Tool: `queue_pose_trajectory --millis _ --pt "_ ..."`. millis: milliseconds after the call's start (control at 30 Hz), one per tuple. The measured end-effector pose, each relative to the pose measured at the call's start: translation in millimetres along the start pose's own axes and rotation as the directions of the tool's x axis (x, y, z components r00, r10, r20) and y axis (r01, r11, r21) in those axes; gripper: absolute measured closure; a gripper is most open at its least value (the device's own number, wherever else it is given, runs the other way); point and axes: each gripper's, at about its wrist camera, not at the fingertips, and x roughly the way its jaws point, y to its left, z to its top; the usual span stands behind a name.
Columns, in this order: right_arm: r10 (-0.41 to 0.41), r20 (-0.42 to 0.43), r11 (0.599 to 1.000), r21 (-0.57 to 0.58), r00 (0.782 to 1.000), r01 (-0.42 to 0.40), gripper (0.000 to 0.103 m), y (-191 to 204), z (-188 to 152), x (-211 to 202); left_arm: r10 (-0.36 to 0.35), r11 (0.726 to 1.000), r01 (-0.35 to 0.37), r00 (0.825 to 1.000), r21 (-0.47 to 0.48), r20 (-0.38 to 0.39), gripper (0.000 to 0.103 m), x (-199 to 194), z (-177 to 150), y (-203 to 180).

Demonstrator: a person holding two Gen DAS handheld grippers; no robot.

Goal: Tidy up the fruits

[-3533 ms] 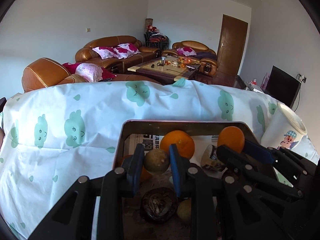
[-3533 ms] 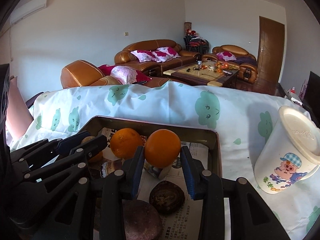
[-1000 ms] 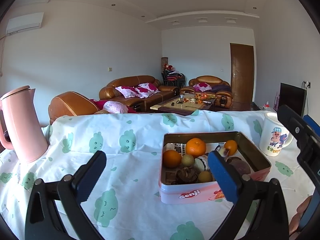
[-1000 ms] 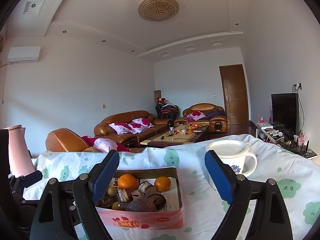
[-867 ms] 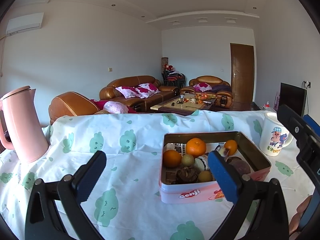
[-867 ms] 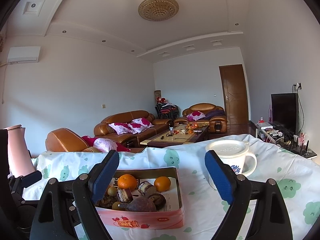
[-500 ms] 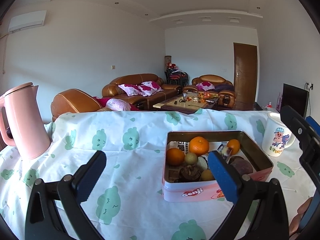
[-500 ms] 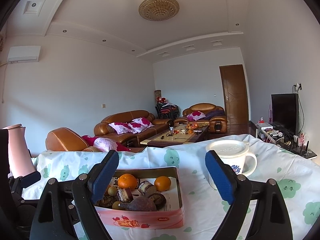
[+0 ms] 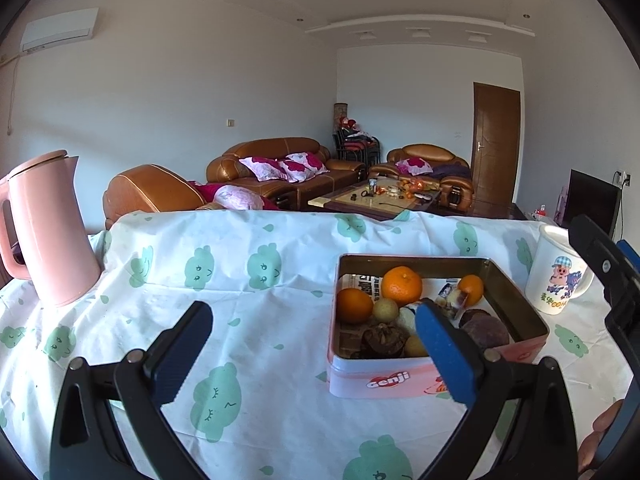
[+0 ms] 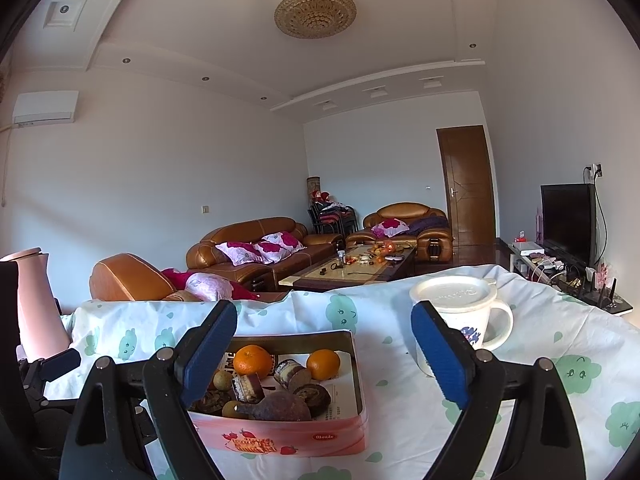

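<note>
A pink tin box (image 9: 400,378) (image 10: 288,436) sits on the cloth-covered table. It holds oranges (image 9: 401,285) (image 10: 252,361), small brown-green fruits (image 9: 385,309), dark round fruits (image 9: 484,330) and wrapped snacks (image 10: 248,387). My left gripper (image 9: 312,342) is open and empty, back from the box and to its left. My right gripper (image 10: 324,352) is open and empty, held above and behind the box. Neither touches the box.
A pink kettle (image 9: 48,232) stands at the table's far left. A white lidded mug (image 9: 558,280) (image 10: 464,312) stands right of the box. The tablecloth (image 9: 224,280) has green cloud prints. Sofas and a coffee table lie beyond the table's far edge.
Both grippers released their fruit into the box, opened wide and pulled back. In the last second the left gripper tilted slightly down; the right has barely moved.
</note>
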Motion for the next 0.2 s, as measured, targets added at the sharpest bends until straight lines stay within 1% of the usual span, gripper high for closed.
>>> queue_pose_trajectory --millis 200 --pt "0.000 -0.005 1.000 0.000 1.000 0.000 0.013 0.7 0.1 0.5 0.001 1.000 -0.001 1.000 0.001 -0.009 0.000 0.6 0.2 -1.4"
